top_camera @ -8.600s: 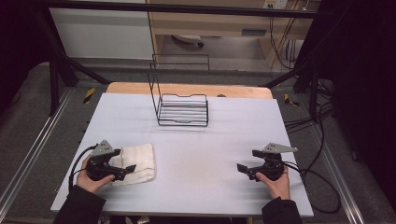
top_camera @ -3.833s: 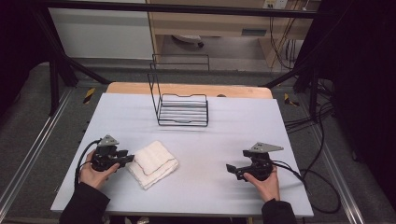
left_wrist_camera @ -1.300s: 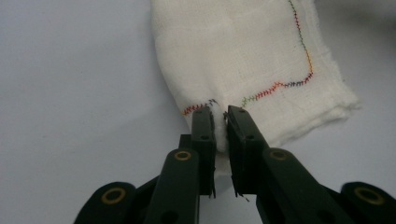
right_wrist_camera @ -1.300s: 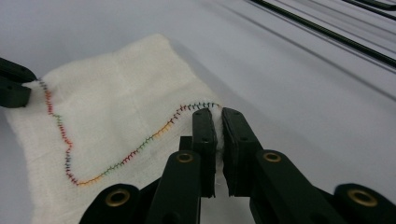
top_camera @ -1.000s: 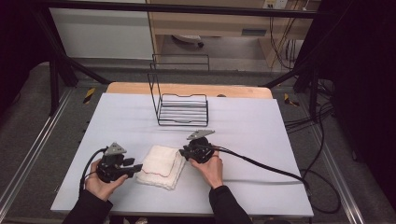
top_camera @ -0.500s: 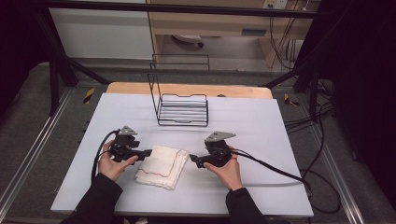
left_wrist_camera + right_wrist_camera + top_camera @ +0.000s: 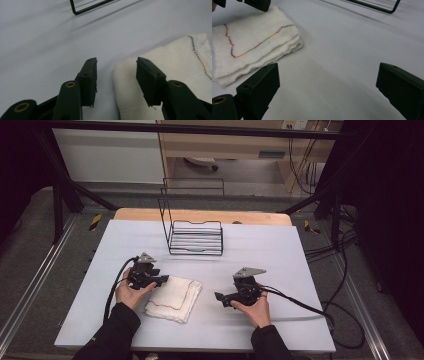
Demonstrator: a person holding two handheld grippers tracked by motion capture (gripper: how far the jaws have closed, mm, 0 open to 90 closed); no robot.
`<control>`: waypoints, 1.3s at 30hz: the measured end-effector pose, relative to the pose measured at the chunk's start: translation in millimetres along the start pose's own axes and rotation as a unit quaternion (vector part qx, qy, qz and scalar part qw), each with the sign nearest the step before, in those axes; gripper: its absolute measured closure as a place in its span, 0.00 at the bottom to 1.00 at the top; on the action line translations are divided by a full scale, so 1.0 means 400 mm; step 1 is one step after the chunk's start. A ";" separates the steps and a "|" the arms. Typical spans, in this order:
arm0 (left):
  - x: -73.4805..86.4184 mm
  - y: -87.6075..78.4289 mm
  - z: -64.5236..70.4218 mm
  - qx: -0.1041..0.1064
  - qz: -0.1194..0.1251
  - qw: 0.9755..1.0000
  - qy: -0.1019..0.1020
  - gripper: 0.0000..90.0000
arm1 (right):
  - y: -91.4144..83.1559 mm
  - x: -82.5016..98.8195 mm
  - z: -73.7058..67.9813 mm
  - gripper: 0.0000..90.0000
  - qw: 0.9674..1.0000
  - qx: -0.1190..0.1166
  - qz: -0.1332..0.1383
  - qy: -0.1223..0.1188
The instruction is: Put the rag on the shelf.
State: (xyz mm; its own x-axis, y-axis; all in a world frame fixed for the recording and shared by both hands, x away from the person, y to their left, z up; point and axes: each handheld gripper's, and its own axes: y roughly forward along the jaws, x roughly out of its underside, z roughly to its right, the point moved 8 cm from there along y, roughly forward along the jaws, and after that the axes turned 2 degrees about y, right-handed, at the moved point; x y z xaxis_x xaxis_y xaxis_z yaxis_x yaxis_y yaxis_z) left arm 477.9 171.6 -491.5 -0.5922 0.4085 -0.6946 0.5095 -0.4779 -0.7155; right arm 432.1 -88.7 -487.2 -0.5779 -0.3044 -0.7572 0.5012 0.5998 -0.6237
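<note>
Near the worktop's (image 7: 280, 250) front edge, the folded cloth (image 7: 174, 298) lies between both grippers: left gripper (image 7: 162, 280) half-open at its corner, closing; right gripper (image 7: 220, 298) wide open, empty, just beside.

My high view looks forward and down over the table (image 7: 280, 255); my two gripper views skim it closely, all sharing the cloth (image 7: 174, 297).
</note>
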 end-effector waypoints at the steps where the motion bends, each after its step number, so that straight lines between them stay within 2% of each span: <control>1: 0.001 0.005 0.002 0.002 -0.002 1.000 -0.004 0.59 | 0.001 0.000 -0.002 0.06 1.000 -0.003 0.001 0.003; 5: 0.005 0.020 0.006 0.010 -0.011 1.000 -0.012 0.66 | 0.005 -0.001 -0.008 0.06 1.000 -0.012 0.004 0.013; 8: 0.005 0.022 0.006 0.016 -0.012 1.000 -0.019 0.70 | 0.003 -0.004 -0.009 0.06 1.000 -0.011 0.012 0.011; 11: 0.009 0.024 0.011 0.028 -0.019 0.999 -0.025 0.77 | 0.005 -0.005 -0.012 0.05 1.000 -0.014 0.014 0.015; 13: 0.008 0.024 0.015 0.028 -0.020 0.999 -0.030 0.80 | 0.004 -0.007 -0.013 0.04 1.000 -0.015 0.014 0.019; 17: 0.008 0.021 0.019 0.024 -0.024 0.999 -0.028 0.90 | 0.002 -0.016 -0.019 0.02 1.000 -0.017 0.021 0.015; 19: 0.007 0.020 0.020 0.020 -0.025 0.999 -0.028 0.91 | 0.001 -0.022 -0.023 0.01 0.999 -0.023 0.028 0.018; 22: 0.008 0.015 0.020 0.013 -0.024 0.999 -0.027 0.92 | 0.005 -0.027 -0.031 0.01 0.999 -0.016 0.028 0.009; 24: 0.007 0.011 0.018 0.007 -0.021 0.999 -0.024 0.93 | 0.012 -0.033 -0.042 0.01 0.999 -0.026 0.029 0.017; 26: 0.006 0.007 0.017 0.006 -0.015 0.999 -0.028 0.93 | 0.022 -0.040 -0.050 0.03 0.999 -0.024 0.031 0.010; 29: 0.014 0.011 0.016 0.005 -0.017 0.999 -0.028 0.93 | 0.044 -0.051 -0.069 0.07 0.999 -0.031 0.028 0.015; 33: 0.017 0.014 0.017 0.003 -0.013 1.000 -0.016 0.92 | 0.089 -0.068 -0.091 0.10 0.999 -0.032 0.022 0.012; 36: 0.020 0.016 0.016 0.007 -0.008 1.000 -0.013 0.91 | 0.124 -0.082 -0.103 0.14 0.999 -0.034 0.020 0.024; 39: 0.021 0.016 0.016 0.006 -0.006 1.000 -0.009 0.91 | 0.156 -0.089 -0.105 0.20 0.999 -0.026 0.014 0.028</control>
State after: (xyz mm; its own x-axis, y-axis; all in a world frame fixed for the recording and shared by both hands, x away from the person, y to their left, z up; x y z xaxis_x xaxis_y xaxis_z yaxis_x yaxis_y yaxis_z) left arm 472.3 167.0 -501.3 -0.6098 0.4004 -0.6840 0.4942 -0.4827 -0.7231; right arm 456.9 -9.5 -491.2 -0.6003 -0.2459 -0.7610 0.4840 0.6458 -0.5905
